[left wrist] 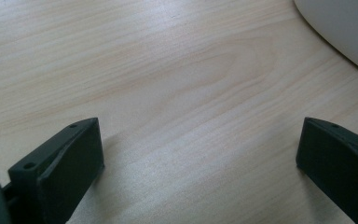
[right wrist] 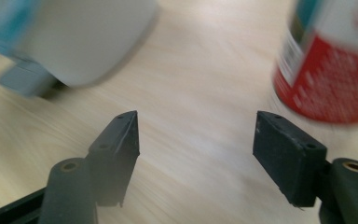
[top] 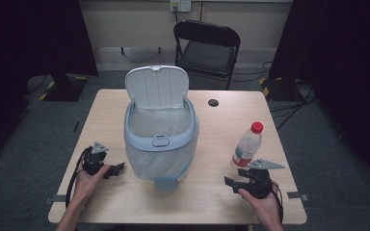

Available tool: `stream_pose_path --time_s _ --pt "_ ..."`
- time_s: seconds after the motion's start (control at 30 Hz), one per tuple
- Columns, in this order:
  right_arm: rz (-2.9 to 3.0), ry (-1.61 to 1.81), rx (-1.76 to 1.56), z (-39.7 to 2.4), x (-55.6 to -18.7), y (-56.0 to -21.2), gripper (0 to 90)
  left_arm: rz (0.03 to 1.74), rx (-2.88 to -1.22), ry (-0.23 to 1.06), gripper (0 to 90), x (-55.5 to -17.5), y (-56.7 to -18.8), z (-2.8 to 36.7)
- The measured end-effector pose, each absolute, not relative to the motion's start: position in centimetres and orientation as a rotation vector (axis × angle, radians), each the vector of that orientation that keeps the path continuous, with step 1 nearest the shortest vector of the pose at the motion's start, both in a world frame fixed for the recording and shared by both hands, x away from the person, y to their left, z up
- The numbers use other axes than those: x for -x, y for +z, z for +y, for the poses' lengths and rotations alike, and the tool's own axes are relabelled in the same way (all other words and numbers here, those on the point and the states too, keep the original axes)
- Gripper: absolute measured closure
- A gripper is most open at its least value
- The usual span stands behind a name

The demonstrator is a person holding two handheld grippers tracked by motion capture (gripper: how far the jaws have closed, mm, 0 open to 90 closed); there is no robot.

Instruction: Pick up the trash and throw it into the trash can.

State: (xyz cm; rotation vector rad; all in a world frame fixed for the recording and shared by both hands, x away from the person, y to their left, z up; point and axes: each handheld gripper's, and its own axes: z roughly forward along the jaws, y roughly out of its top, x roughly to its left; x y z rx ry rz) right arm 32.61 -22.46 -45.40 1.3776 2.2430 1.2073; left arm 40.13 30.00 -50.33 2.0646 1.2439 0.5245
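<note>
A pale blue and white pedal bin (top: 160,139) stands mid-table with its lid (top: 157,87) raised and a clear liner inside. A plastic bottle (top: 247,145) with a red cap and red label stands upright to its right. My left gripper (top: 116,170) rests low at the bin's left, open and holding nothing. My right gripper (top: 232,183) sits just in front of the bottle, also open and holding nothing. The left gripper view has the wide-apart jaws of my left gripper (left wrist: 200,140) over bare wood, with the bin's wall (left wrist: 345,32) at the top right. In the right gripper view, my right gripper (right wrist: 198,133) points between the bin (right wrist: 79,37) and the bottle (right wrist: 328,70).
The wooden table (top: 221,120) has a dark cable hole (top: 213,102) at the back. A black folding chair (top: 207,48) stands behind the table. The bin's pedal (top: 165,183) juts toward the front edge. Cables lie on the floor at the right.
</note>
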Motion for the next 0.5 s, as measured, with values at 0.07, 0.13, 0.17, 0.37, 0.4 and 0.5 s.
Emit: stream_pose_path --time_s 0.07,0.13,0.17,0.37,0.4,0.5 --pt "2.273 1.138 -1.464 -23.1 -33.0 -46.2 26.6 1.244 -2.064 0.522 0.0 -40.1 -50.3 30.0" --pt "2.232 1.079 -1.505 -23.8 -33.0 -46.7 26.4 1.244 -2.064 0.524 0.0 -40.1 -50.3 30.0" --pt "2.214 1.061 -1.522 -24.2 -33.2 -46.8 24.7 1.245 -2.063 0.524 0.0 -40.1 -50.3 30.0" --pt "2.164 1.033 -1.512 -25.2 -34.3 -46.9 23.8 1.246 -2.06 0.522 0.0 -40.1 -50.3 30.0" --pt "2.155 1.025 -1.503 -25.3 -34.6 -46.8 21.9 1.249 -2.059 0.523 0.0 -40.1 -50.3 29.9" --pt "2.125 1.039 -1.469 -25.4 -35.4 -46.5 18.3 1.253 -2.056 0.527 0.2 -40.0 -50.3 29.9"
